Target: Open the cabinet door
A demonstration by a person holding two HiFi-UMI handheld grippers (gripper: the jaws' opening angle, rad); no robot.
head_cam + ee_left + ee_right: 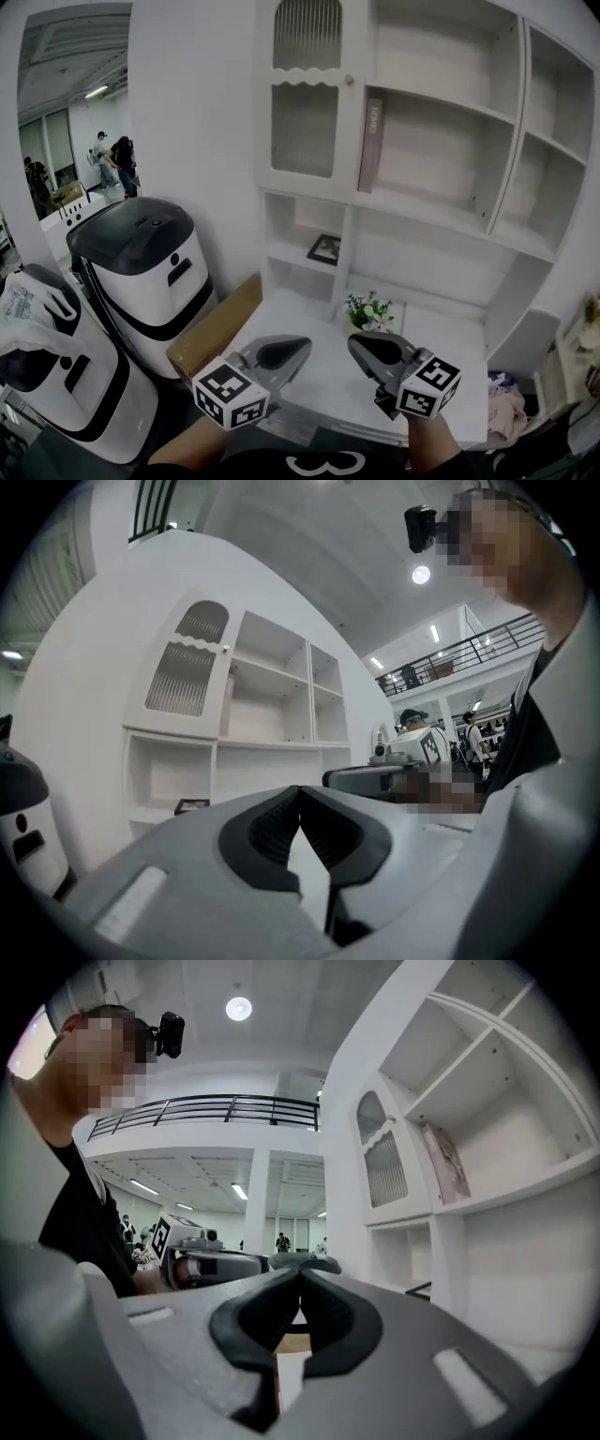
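The white cabinet (441, 169) stands ahead. Its only door (307, 94) is at the upper left, arched, with ribbed panels and a small knob (349, 81) on its right edge, and it is closed. My left gripper (302, 345) and right gripper (354, 342) hover low over the cabinet's counter (309, 375), tips turned toward each other, well below the door. Both are shut with nothing between the jaws. The left gripper view shows the door (187, 672) far off beyond the shut left gripper (300, 789). In the right gripper view the door (380, 1162) lies beyond the shut right gripper (300, 1272).
A book (371, 145) leans on the shelf right of the door. A framed picture (325, 248) sits in a lower cubby and a small flower pot (368, 312) on the counter. Two white-and-black machines (141, 272) and a cardboard box (216, 328) stand at the left.
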